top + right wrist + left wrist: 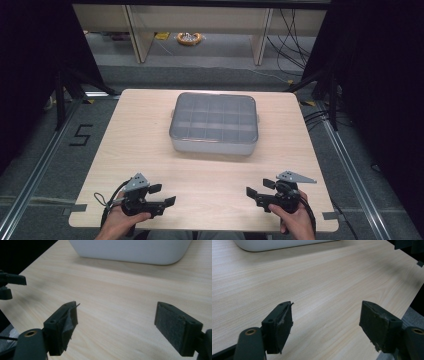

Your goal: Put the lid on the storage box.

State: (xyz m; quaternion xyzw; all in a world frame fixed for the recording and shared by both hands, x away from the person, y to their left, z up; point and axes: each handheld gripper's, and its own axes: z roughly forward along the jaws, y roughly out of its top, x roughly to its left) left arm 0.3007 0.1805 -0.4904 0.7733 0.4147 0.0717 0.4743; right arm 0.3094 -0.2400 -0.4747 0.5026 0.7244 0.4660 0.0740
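Note:
A grey compartment box (214, 122) with a clear lid lies shut on the far middle of the wooden table (150, 150). Its pale wall (274, 245) edges the top of the left gripper view, and the same box (130, 250) runs along the top of the right gripper view. At the near left a hand holds my left gripper (162, 195), open, with bare wood between its worn pads (283, 327). The other hand holds my right gripper (260, 189) at the near right, jaws wide apart, nothing between its pads (175, 327). The two grippers point toward each other.
Black curtains flank the table on both sides. Behind it are pale table legs (137, 35), cables (295, 45) and a yellow roll (189, 38) on the floor. A "5" mark (81, 135) lies on the floor at the left. Tape strips (80, 207) hold the table's near corners.

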